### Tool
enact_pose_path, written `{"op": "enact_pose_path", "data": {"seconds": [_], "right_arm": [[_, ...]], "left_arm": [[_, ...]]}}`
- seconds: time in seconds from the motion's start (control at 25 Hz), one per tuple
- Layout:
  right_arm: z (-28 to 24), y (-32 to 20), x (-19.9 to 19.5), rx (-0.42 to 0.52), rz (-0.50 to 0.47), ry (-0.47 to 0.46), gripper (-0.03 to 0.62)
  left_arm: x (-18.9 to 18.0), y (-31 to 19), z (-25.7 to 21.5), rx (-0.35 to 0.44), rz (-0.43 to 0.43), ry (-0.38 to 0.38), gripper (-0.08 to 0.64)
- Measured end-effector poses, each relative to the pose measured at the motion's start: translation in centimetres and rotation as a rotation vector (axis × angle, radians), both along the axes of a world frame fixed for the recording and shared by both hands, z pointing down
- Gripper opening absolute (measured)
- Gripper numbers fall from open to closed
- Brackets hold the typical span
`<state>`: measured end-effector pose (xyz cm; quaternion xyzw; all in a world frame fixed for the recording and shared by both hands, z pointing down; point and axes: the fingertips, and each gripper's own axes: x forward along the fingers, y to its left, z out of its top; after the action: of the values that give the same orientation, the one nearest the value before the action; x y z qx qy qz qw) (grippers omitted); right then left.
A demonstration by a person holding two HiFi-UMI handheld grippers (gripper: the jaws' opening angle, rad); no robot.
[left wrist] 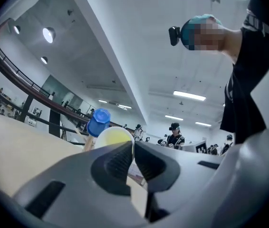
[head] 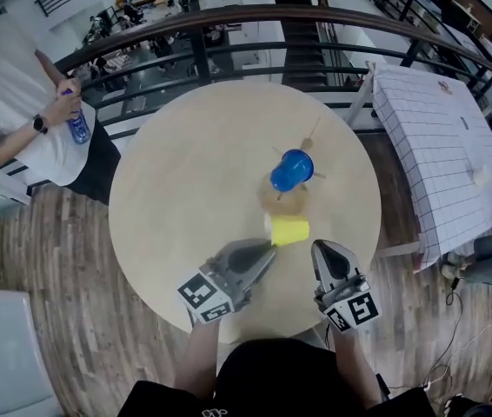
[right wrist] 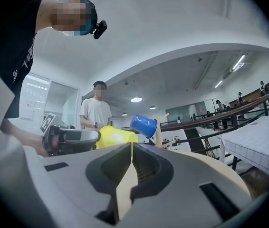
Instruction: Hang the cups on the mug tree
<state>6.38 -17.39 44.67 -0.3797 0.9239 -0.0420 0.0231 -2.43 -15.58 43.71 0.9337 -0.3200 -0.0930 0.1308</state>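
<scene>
mug tree [head: 279, 201] trunk hidden beneath blue cup [head: 291, 170], bystander [head: 20, 102] cropped

Open lab atrium: mezzanine railing [head: 272, 11], workbenches [head: 137, 5] below

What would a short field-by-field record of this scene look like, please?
surface: round table, light wood
mug tree: wooden mug tree standing on the table
hung: blue cup, tilted on the tree
in hand: yellow cup, turned on its side next to the tree, not yet hung
left hand-held gripper: shut on the yellow cup's rim
right hand-held gripper: shut, empty
bystander: person in a white shirt holding a blue bottle, beyond the table's left edge
</scene>
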Motion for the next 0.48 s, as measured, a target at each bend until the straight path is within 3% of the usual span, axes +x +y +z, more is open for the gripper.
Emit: {"op": "enact_pose_path", "data": {"seconds": [0.12, 0.32, 0.48], "right_arm": [[-0.5, 0.5, 0.1, -0.003, -0.004, -0.009, 0.012], [-0.2, 1.8, 1.8, -0.021, 0.021, 0.005, 0.012], [0.0, 2.2, 3.8, -0.030, 0.059, 0.025, 0.012]], "left_arm": [[1.2, 0.0, 1.3, -0.018, 0.039, -0.043, 0.025], [3.1, -2.2, 5.7, -0.090, 0.207, -0.120, 0.025], [3.5, -5.3, 9.3, -0.162, 0.284, -0.198, 0.025]]}}
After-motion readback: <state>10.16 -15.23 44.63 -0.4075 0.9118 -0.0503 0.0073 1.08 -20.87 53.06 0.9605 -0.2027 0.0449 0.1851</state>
